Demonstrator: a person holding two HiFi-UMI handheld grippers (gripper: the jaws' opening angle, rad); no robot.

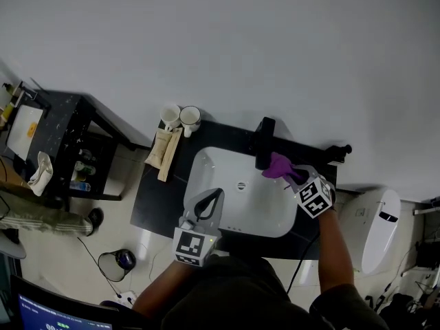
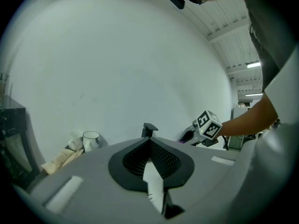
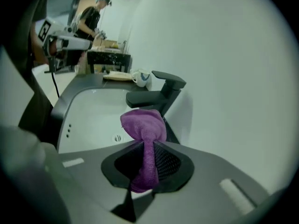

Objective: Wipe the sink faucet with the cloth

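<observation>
A black faucet [image 1: 265,141] stands at the back rim of the white sink [image 1: 220,215], which is set in a black counter. My right gripper [image 1: 291,174] is shut on a purple cloth [image 1: 278,165], and the bunched cloth [image 3: 142,125] sits just below and beside the faucet [image 3: 156,94] spout, close to its base; contact cannot be told. My left gripper [image 1: 211,199] hovers over the sink's front left, jaws close together with nothing between them. In the left gripper view the faucet [image 2: 149,129] top and my right gripper [image 2: 189,135] show beyond the jaws.
Two white mugs [image 1: 180,117] and a beige folded cloth [image 1: 165,152] lie on the counter's back left. A black shelf unit [image 1: 58,139] stands to the left, a white toilet [image 1: 375,227] to the right. A white wall runs behind the sink.
</observation>
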